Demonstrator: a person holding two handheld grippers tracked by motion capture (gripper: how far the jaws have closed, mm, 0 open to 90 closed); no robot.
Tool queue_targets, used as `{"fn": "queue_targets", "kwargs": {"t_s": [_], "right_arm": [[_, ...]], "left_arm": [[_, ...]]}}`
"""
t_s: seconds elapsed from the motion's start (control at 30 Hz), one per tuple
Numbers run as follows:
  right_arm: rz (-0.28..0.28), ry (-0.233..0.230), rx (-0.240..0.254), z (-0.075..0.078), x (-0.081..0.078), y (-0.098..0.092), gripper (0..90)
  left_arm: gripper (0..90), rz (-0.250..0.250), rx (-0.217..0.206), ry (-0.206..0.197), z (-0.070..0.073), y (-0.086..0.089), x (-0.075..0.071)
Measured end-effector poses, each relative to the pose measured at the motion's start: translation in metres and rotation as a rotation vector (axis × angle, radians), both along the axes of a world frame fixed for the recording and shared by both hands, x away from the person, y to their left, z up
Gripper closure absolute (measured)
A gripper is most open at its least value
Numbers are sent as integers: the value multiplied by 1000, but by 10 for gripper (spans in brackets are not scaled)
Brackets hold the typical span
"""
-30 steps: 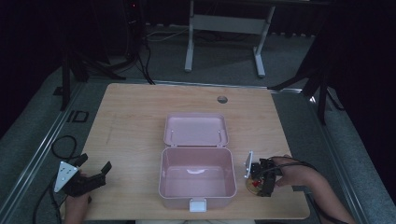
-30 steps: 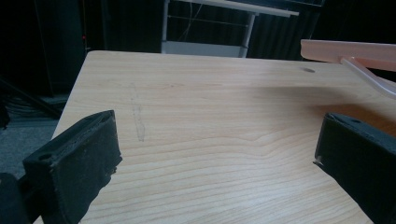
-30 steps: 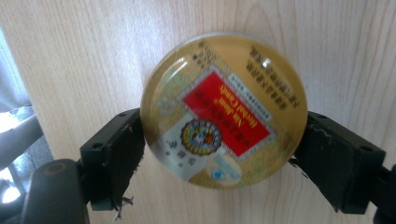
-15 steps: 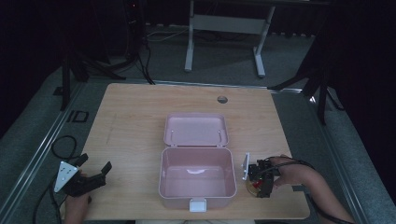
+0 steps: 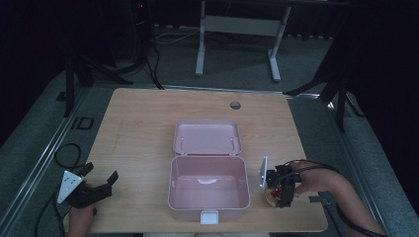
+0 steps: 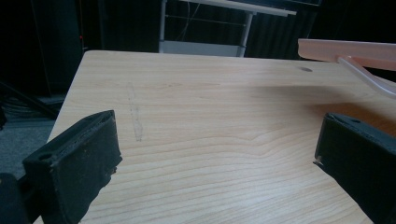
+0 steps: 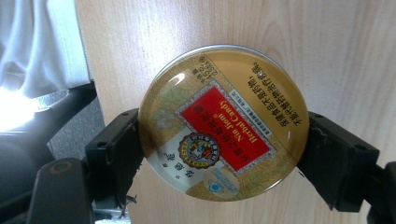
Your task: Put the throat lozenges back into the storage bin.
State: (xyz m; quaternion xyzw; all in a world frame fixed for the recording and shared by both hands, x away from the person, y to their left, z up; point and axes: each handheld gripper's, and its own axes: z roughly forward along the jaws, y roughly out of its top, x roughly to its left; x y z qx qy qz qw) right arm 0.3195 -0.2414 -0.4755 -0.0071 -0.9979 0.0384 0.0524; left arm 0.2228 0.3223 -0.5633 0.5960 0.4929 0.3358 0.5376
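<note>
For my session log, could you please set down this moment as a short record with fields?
surface: wooden table
container: pink box, lid open and folded back away from the person, nothing visible inside
item: round gold candy tin, red label, right of the box near the table's front edge
right gripper: fingers closed on opposite sides of the tin
left gripper: open, holding nothing, at the table's front left corner
</note>
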Motion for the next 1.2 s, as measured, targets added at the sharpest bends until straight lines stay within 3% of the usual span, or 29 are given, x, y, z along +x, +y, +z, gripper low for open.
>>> {"fn": "queue_targets", "kwargs": {"t_s": [0.27,0.4,0.73,0.9,1.03,1.2], "right_arm": [[19,-29,-1,23,-3,3,197],[32,-62,7,45,-5,5,197],[-4,-98,25,90,-7,10,198],[-4,-139,49,114,-9,13,198],[-9,-146,53,121,-10,16,198],[-5,-144,44,119,-10,21,198]], "left_arm": [[3,1,1,2,0,0,0],[3,1,-1,2,0,0,0],[3,7,1,0,0,-1,0],[3,7,0,4,0,-1,1],[4,6,3,6,0,-1,1],[3,7,2,6,0,-1,1]]}}
